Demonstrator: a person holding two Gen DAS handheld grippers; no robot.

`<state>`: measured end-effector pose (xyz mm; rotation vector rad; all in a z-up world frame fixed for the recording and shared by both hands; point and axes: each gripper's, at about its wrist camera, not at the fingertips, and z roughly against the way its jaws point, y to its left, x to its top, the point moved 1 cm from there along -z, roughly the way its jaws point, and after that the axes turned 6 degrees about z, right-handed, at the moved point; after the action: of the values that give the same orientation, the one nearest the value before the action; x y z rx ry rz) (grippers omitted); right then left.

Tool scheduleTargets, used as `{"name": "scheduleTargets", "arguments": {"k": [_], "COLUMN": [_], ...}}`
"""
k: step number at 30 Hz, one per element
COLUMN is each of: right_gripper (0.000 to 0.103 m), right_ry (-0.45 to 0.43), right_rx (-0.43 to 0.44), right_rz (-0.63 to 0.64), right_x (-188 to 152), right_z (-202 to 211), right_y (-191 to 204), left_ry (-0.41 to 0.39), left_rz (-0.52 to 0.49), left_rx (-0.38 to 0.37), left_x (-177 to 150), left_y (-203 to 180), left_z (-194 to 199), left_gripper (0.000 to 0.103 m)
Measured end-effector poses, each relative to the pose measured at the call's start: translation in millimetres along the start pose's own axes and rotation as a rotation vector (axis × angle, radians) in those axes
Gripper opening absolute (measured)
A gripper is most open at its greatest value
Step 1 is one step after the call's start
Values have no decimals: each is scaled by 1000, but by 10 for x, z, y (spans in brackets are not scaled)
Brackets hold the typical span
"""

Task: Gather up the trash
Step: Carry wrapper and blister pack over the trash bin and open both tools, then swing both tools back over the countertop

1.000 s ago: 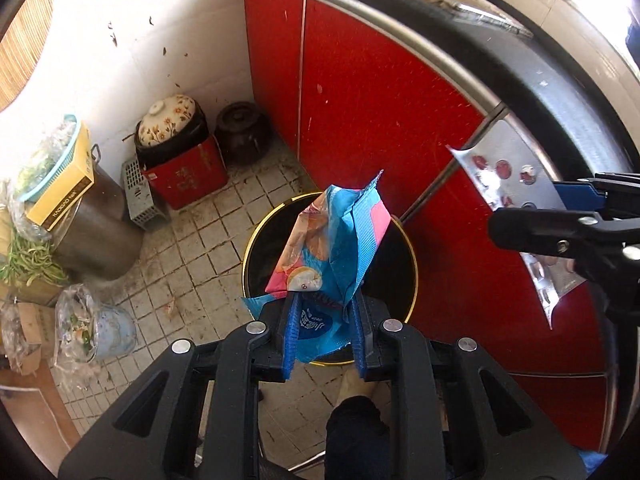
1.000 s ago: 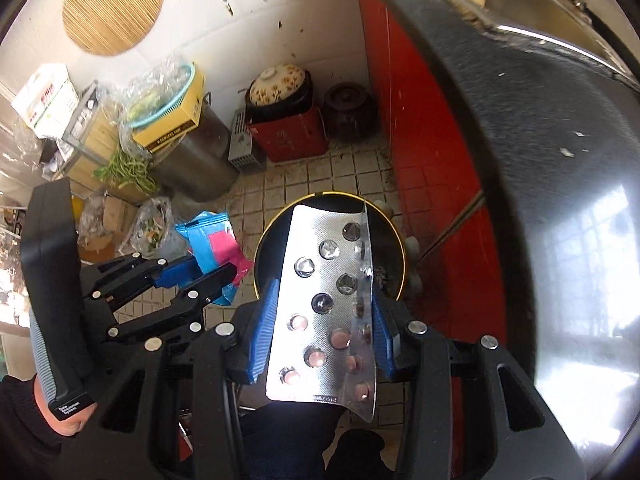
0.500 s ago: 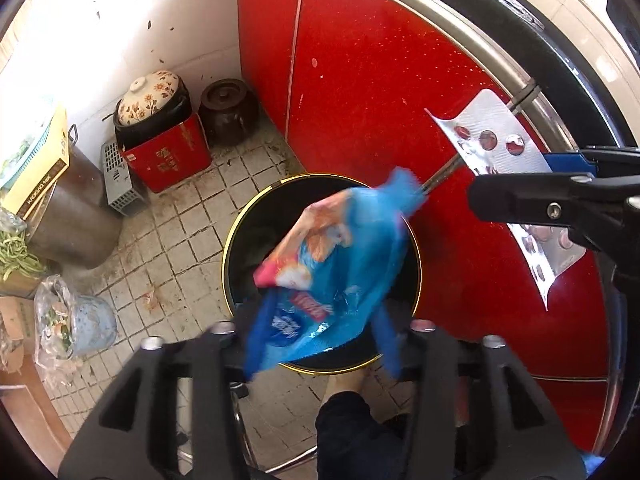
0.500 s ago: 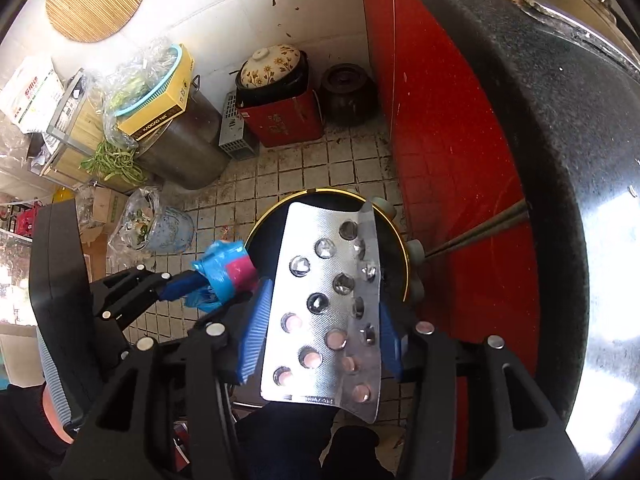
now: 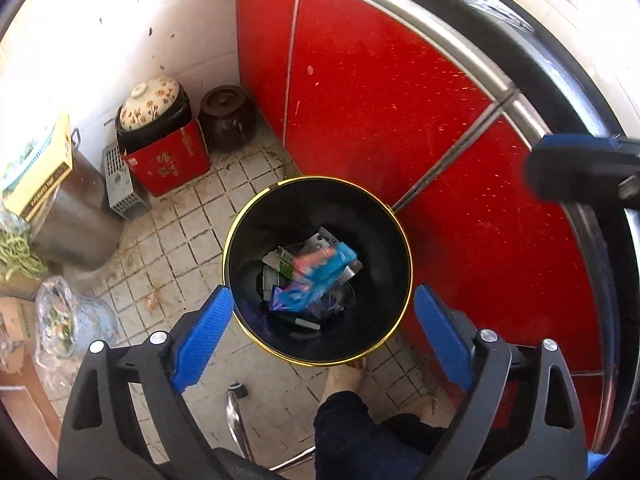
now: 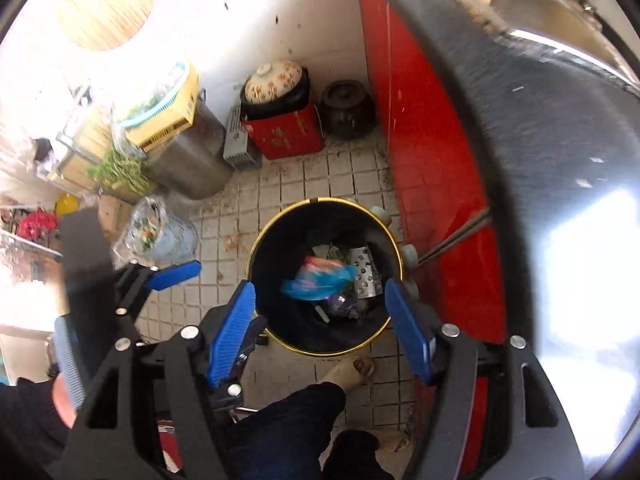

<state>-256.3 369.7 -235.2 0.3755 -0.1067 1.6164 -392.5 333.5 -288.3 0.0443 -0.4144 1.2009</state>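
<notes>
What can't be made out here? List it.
- Wrapper print: motion-blurred in both views.
- Bin bottom: both views, covered by trash and shadow.
- Blister pack: pills left or not, too small; in the left view, mostly under the wrapper.
- Right gripper in left view: cut off by the edge.

The trash bin (image 5: 394, 216) looks like glossy black plastic with a shiny gold rim, and the blister pack (image 6: 366, 274) inside is bright metal foil. Glossy red cabinet doors (image 5: 372, 92) face a rough, stained tile floor (image 5: 188, 240). The lidded pot (image 5: 228, 118) looks like glazed brown earthenware.

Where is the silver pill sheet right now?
In both views, the pill sheet lies inside the black bin, right of the blue snack bag.
</notes>
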Motion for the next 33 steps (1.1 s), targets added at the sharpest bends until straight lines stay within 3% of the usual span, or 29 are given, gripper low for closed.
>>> {"name": "scheduleTargets", "arguments": {"k": [3, 5, 10, 14, 18, 22, 25, 30, 33], "right_gripper": [69, 76, 79, 79, 79, 79, 79, 79, 79], "right_ry": [-70, -134, -274, -339, -387, -419, -437, -472, -489], "right_rx": [-2, -14, -143, -293, -463, -586, -657, -730, -737], "right_rz": [-30, -63, -213, -404, -640, -852, -984, -1137, -1189], "right_x": [-97, -211, -805, -1527, -2456, -3294, -3876, -4605, -4870], "right_z": [521, 892, 1872, 2465, 2989, 3379, 3641, 3895, 3952], "right_y": [-55, -150, -633, -1104, -1542, -1784, -1845, -1827, -1885], "left_ry": [-25, -64, -161, -162, -132, -130, -116, -99, -87], "left_rz": [-44, -90, -252, -436, -675, -922, -1037, -1133, -1167], "left_rx": [9, 10, -45, -180, -326, -451, -518, -574, -588], "left_x": [44, 88, 165, 82, -148, -505, -759, -1101, -1291], "left_y": [-136, -316, -1069, -1971, -2980, -3926, -4416, -4942, -5077], "left_z": [218, 447, 982, 1161, 1229, 1375, 1476, 1565, 1584], "left_gripper": [89, 91, 94, 95, 95, 95, 95, 95, 95]}}
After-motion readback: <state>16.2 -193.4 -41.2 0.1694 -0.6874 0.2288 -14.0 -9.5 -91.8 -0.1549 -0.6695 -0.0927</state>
